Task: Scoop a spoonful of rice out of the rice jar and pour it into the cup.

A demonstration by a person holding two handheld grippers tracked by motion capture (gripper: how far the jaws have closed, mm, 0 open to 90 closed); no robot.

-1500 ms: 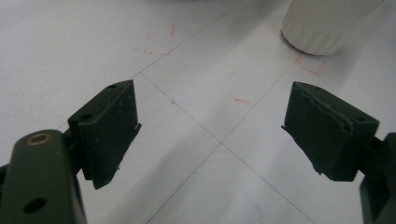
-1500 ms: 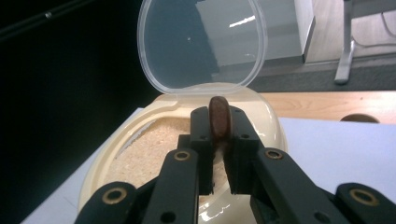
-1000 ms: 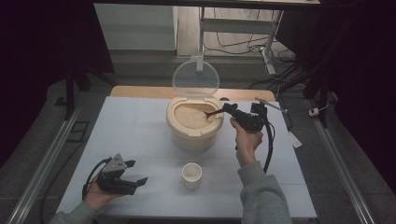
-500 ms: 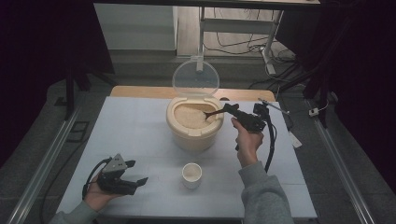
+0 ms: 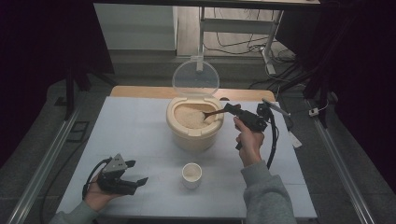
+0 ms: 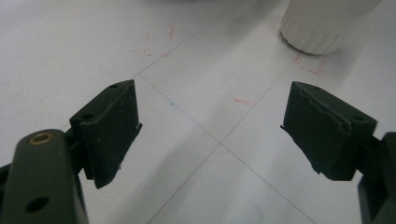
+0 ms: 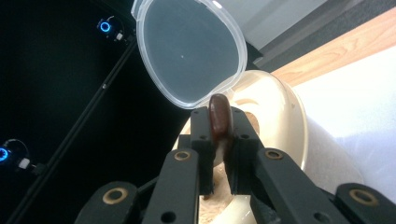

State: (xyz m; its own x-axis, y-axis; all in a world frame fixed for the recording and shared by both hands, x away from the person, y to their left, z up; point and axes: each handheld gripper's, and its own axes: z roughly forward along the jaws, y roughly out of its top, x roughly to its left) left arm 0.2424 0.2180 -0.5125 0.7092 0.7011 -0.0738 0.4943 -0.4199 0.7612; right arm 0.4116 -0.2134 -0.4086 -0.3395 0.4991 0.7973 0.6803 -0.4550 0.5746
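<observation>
A beige tub of rice (image 5: 194, 126) stands mid-table with its clear lid (image 5: 195, 78) hinged up behind it. My right gripper (image 5: 231, 109) is at the tub's right rim, shut on the handle of a brown spoon (image 5: 212, 113) whose bowl reaches over the rice. In the right gripper view the spoon handle (image 7: 219, 116) is pinched between the jaws of the right gripper (image 7: 219, 126), with the lid (image 7: 191, 51) and the tub (image 7: 280, 121) beyond. A small white cup (image 5: 192, 175) stands in front of the tub. My left gripper (image 5: 135, 172) rests open at the front left, and the left gripper (image 6: 210, 135) holds nothing, with the cup (image 6: 322, 23) ahead.
The white table top (image 5: 130, 130) has free room to the left of the tub. A wooden strip (image 5: 140, 91) runs along its far edge. A cable (image 5: 272, 144) trails from the right gripper. Table legs and cables (image 5: 271, 60) lie on the floor beyond.
</observation>
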